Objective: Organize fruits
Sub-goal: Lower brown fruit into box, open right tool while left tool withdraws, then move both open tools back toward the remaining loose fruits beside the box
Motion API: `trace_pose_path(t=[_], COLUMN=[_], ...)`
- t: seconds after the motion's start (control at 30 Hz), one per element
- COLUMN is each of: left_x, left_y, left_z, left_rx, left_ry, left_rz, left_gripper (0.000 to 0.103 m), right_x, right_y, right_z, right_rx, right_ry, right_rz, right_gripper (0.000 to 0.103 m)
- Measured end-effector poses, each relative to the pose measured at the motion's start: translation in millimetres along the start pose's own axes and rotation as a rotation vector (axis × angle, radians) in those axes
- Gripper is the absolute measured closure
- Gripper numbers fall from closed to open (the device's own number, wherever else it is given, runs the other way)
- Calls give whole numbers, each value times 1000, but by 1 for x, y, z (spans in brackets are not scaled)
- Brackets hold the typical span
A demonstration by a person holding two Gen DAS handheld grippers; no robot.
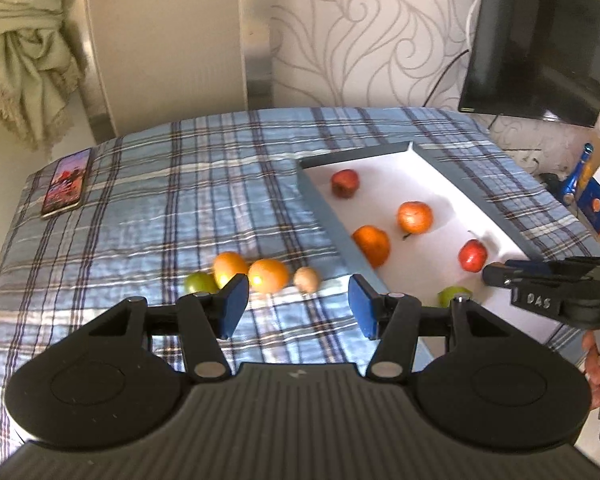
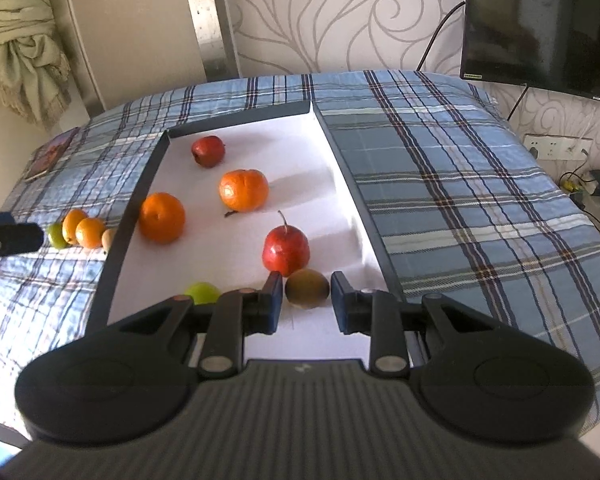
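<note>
A shallow white tray point(image 2: 320, 200) with a dark rim lies on the plaid cloth. In it are two oranges point(image 2: 243, 190), two red fruits point(image 2: 285, 250), a green fruit point(image 2: 201, 292) and a brown kiwi point(image 2: 307, 288). My right gripper point(image 2: 306, 302) is open, its pads either side of the kiwi, not touching it. On the cloth left of the tray lie a green fruit point(image 1: 197, 282), two oranges point(image 1: 267, 275) and a small tan fruit point(image 1: 307, 279). My left gripper point(image 1: 297, 306) is open and empty, just in front of that row. The right gripper also shows in the left wrist view point(image 1: 496, 274).
A phone point(image 1: 65, 184) lies at the cloth's far left corner. A dark TV point(image 1: 540, 40) hangs at the back right. A blue bottle and an orange box point(image 1: 596, 200) stand off the table's right side. A curtain point(image 1: 23, 52) hangs at the left.
</note>
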State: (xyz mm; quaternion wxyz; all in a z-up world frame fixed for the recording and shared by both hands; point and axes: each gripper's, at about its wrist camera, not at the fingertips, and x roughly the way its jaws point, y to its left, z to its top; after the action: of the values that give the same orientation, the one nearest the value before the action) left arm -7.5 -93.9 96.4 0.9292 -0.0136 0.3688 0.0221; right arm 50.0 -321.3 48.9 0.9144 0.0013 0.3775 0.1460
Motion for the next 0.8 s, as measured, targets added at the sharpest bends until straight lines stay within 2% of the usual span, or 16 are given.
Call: trace_pose_path(t=[0.23,0.53,0.8], left_x=[6,12,17], left_y=[12,19,31], left_z=[-4,-5,-7], left_rx=[-29,-27,-17], left_ry=[14,18,28], left_rz=[5,-28,-54], left_gripper=[42,42,42], right_x=[-11,-29,-46], right_y=[4,15,51], right_z=[3,7,14], right_rx=[17,25,-17], right_ry=[-34,-74,-112], right_rz=[-12,-29,27], right_gripper=[73,73,73])
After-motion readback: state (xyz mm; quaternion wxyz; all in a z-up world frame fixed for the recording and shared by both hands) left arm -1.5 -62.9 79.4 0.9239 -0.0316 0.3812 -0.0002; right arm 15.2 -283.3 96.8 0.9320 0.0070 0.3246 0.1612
